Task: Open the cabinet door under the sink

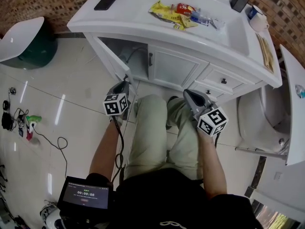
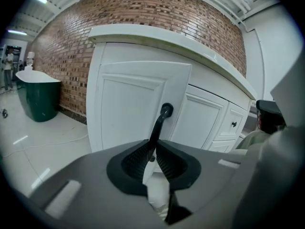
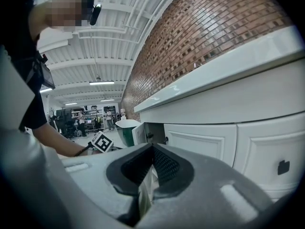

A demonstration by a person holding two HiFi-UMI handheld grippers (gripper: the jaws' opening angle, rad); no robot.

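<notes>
The white vanity has its left cabinet door swung out, baring the dark inside with a pipe. My left gripper is at that door's free edge. In the left gripper view the door fills the middle. Its black bar handle runs down into my left gripper, which is shut on it. My right gripper hangs above the person's knees, apart from the cabinet. In the right gripper view its jaws are shut with nothing in them.
The second door with its dark handle stays closed, with drawers to its right. A phone, wrappers and a mug lie on the counter. A toilet stands right, a green bin and cables left.
</notes>
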